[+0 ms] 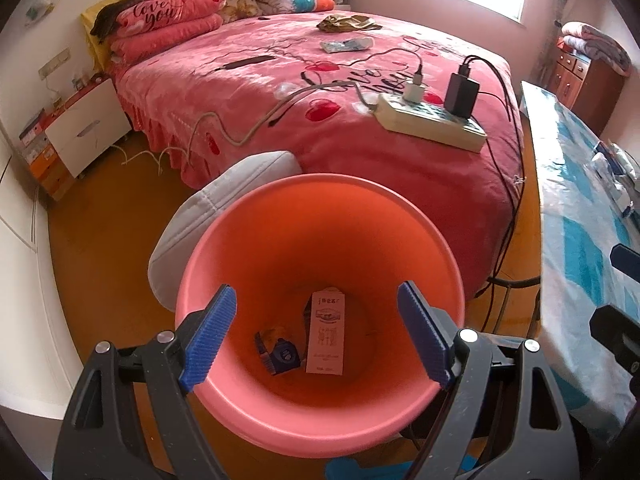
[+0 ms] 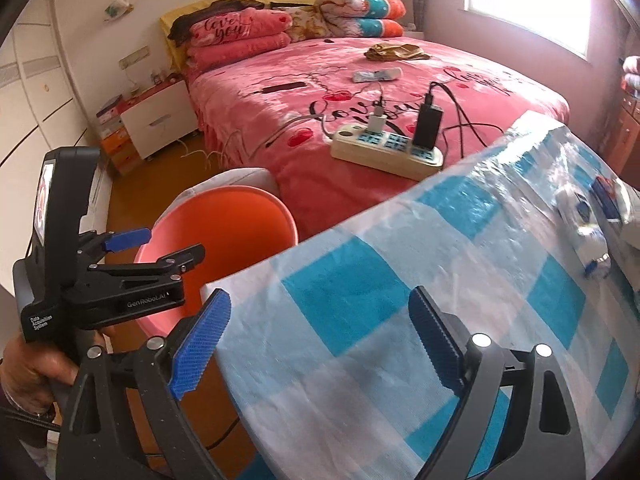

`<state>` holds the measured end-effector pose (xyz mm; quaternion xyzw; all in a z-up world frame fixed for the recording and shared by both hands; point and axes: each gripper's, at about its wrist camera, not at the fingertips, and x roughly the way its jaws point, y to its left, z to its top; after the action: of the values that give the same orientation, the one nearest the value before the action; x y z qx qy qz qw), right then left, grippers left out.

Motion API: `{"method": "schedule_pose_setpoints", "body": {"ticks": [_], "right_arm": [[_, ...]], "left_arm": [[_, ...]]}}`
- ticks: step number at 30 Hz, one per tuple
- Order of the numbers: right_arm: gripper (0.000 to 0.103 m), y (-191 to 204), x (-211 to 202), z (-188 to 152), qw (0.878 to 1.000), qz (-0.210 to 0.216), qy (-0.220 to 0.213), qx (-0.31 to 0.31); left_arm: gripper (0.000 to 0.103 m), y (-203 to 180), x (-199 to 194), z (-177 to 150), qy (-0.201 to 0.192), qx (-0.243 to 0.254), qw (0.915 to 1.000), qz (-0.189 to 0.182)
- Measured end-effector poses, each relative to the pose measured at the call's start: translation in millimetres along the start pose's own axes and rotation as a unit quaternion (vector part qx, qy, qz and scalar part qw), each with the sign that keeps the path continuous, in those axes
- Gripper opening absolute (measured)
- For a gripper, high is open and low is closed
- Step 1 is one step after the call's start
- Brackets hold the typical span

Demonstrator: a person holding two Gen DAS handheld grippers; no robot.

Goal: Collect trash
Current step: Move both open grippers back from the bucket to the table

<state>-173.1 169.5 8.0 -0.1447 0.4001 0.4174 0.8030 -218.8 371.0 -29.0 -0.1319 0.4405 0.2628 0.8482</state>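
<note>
A salmon-pink trash bin (image 1: 320, 412) stands on the floor between the bed and the table. At its bottom lie a pink paper box (image 1: 326, 334) and a blue wrapper (image 1: 280, 354). My left gripper (image 1: 316, 338) hangs open and empty right over the bin's mouth. My right gripper (image 2: 316, 344) is open and empty above the near corner of the table with the blue-and-white checked cloth (image 2: 400, 320). The bin (image 2: 224, 220) and the left gripper (image 2: 160, 248) also show in the right wrist view. Crumpled plastic wrappers (image 2: 588, 232) lie at the table's far right.
A pink bed (image 1: 320, 80) holds a power strip (image 1: 432, 120) with chargers and cables, a small packet (image 1: 346, 44) and a brown cloth (image 1: 348, 23). A white cushion (image 1: 224, 216) sits behind the bin. A nightstand (image 1: 86, 130) stands at the left, a wooden cabinet (image 1: 580, 80) at the right.
</note>
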Motion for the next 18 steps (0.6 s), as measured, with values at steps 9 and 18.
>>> {"method": "schedule_pose_setpoints", "body": {"ticks": [9, 18], "right_arm": [[0.09, -22, -20, -14, 0.999, 0.0, -0.012, 0.044], [0.09, -37, -40, -22, 0.996, 0.003, -0.032, 0.08]], "left_arm": [[0.084, -21, -13, 3, -0.01, 0.026, 0.9996, -0.001], [0.084, -35, -25, 7, -0.021, 0.047, 0.9987, 0.003]]}}
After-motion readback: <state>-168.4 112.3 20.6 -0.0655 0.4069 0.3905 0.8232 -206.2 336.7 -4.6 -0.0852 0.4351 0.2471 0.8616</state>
